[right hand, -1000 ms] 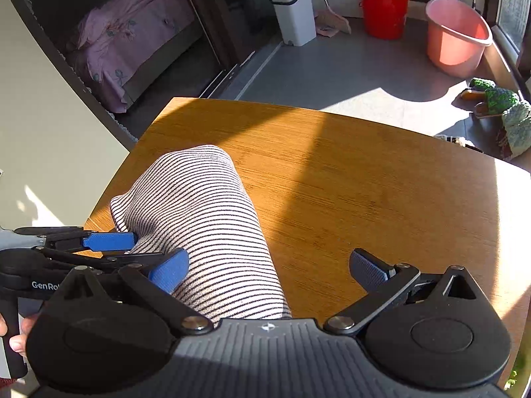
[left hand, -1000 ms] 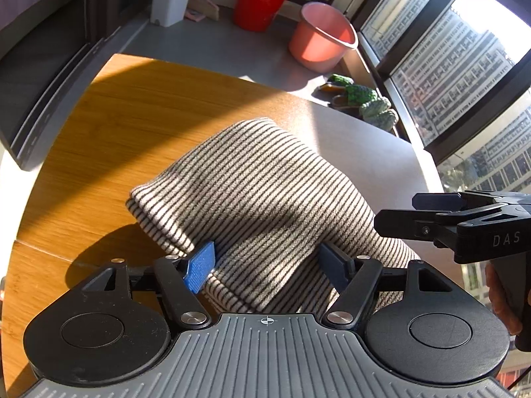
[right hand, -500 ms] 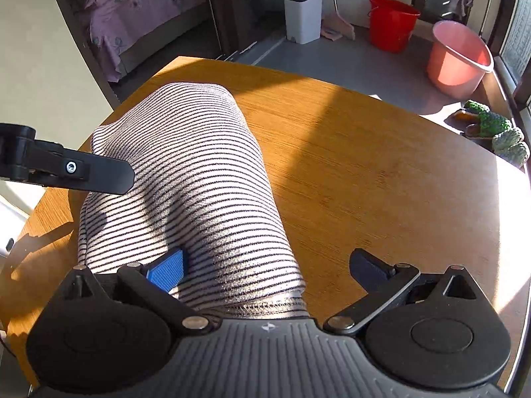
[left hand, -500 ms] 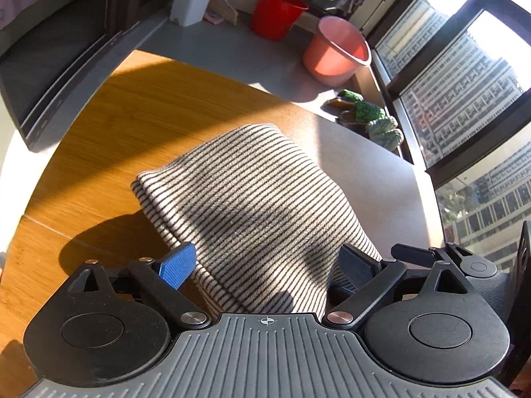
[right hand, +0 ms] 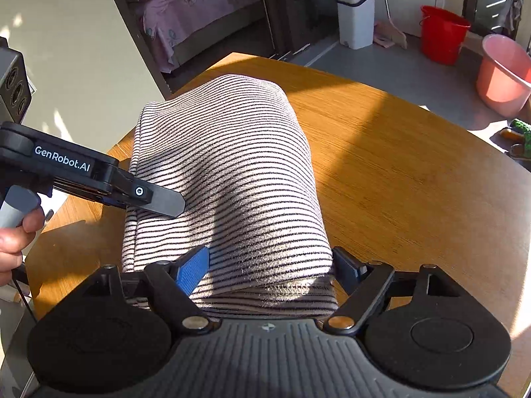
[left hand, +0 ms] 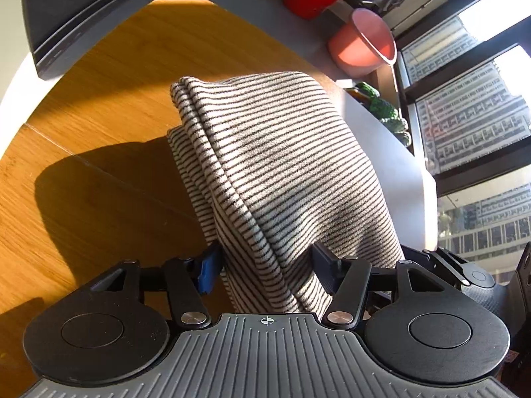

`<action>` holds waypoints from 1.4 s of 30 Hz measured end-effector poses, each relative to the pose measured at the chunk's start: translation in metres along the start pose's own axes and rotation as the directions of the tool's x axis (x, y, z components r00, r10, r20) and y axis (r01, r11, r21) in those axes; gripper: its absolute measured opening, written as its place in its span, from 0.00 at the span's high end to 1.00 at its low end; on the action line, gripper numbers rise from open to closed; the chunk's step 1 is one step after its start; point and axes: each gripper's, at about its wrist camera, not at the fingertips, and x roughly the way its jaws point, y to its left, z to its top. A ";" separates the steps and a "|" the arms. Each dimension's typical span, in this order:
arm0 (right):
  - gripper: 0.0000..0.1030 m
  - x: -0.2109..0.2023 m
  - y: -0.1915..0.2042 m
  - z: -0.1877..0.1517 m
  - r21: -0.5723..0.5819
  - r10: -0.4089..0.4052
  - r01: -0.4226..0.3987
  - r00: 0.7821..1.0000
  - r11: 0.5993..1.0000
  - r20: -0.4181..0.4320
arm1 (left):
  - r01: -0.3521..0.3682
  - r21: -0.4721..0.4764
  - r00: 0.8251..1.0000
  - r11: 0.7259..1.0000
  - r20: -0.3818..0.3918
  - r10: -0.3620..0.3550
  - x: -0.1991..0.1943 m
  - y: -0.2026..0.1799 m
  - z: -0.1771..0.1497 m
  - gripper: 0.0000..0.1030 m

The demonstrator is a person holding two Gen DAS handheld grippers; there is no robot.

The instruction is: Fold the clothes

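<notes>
A folded grey-and-black striped garment lies on the round wooden table; it also shows in the right wrist view. My left gripper straddles its near left corner, fingers open with cloth between them. My right gripper straddles the near right end, fingers open around the thick fold. The left gripper's body shows in the right wrist view at the garment's left edge. The right gripper's body shows at the right edge of the left wrist view.
The table's curved edge runs behind the garment. On the floor beyond stand a red bucket, a pink basin, a white bin and green slippers. Windows are at the right in the left wrist view.
Both grippers have moved forward onto the garment's near edge, so cloth now sits between each pair of fingers. Both sets of fingers have narrowed. The garment's left edge looks lifted.
</notes>
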 end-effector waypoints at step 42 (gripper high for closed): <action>0.44 0.089 -0.023 0.146 0.266 0.033 -0.071 0.989 0.961 0.143 | 0.066 0.179 0.986 0.982 0.141 -0.092 -0.049 0.051 0.045 0.34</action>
